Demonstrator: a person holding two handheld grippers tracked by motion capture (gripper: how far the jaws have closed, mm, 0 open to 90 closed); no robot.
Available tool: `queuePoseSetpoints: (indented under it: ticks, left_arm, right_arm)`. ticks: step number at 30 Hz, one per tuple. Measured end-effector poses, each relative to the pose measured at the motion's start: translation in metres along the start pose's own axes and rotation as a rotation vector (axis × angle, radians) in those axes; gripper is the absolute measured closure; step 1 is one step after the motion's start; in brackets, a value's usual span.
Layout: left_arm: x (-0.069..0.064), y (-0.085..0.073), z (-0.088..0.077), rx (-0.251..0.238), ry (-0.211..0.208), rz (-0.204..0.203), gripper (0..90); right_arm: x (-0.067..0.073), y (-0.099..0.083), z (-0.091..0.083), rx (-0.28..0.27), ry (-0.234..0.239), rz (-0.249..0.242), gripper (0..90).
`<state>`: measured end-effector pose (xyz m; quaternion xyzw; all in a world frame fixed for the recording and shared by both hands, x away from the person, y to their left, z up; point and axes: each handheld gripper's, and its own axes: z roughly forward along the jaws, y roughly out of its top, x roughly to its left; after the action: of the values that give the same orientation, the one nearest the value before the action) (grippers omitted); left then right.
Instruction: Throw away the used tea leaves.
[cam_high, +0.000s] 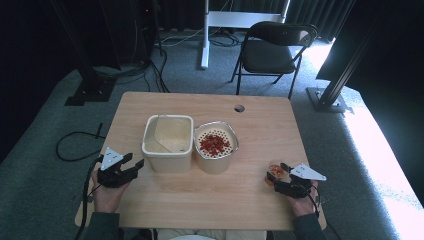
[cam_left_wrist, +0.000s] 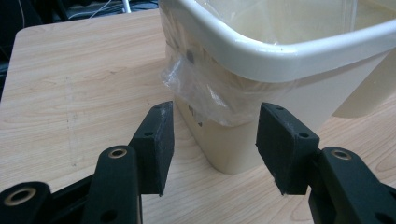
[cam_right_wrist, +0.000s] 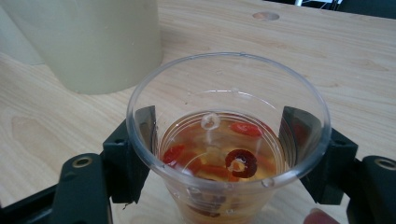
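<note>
Between the two black pads of the right gripper (cam_right_wrist: 219, 154) sits a clear plastic cup (cam_right_wrist: 224, 140), and both pads look pressed against its wall, so I take it as gripped. It holds amber liquid with red berries and a dark ringed slice floating in it. The cup stands upright at the near right of the table, most likely kept level so nothing slops out while it is carried.

Off to its left, mid-table, is a round cream container topped with a perforated strainer (cam_high: 216, 143) that already carries a heap of red bits. My guess is the cup is meant to be tipped there, so the liquid drains through and the solids stay on top.

Touching the strainer container on its left stands a square cream bin (cam_high: 168, 142) lined with a thin clear bag (cam_left_wrist: 205, 91), whose edge hangs crumpled over a corner. The left gripper (cam_left_wrist: 212, 140) waits just short of that corner, jaws spread wide with nothing between them, perhaps ready to steady the bin.

Everything rests on a pale wooden table (cam_high: 200, 200) with a small round hole (cam_high: 239, 108) near its far edge. Beyond it stand a dark folding chair (cam_high: 272, 52) on grey carpet, black cables, metal stands and dark curtains, with strong daylight falling on the floor at the right.
</note>
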<state>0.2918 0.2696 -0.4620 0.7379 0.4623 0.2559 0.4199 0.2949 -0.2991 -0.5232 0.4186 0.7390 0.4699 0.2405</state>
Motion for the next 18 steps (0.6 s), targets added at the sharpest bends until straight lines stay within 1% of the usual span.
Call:
queuePoseSetpoints:
  ticks: [8,11,15,18]
  left_arm:
    - [0.000,-0.008,0.006,0.009,-0.006,-0.005,47.6]
    - [0.000,-0.011,0.008,0.017,-0.009,-0.007,47.7]
    - [-0.001,-0.015,0.011,0.024,-0.021,0.000,47.7]
    - [-0.002,-0.019,0.013,0.019,-0.034,0.001,47.6]
  right_arm:
    - [-0.002,0.006,0.015,-0.014,-0.007,-0.014,27.6]
    - [-0.002,0.006,0.017,-0.016,-0.009,-0.015,27.6]
    - [-0.004,0.008,0.021,-0.025,-0.008,0.000,31.5]
    - [-0.003,0.008,0.022,-0.026,-0.014,0.000,32.7]
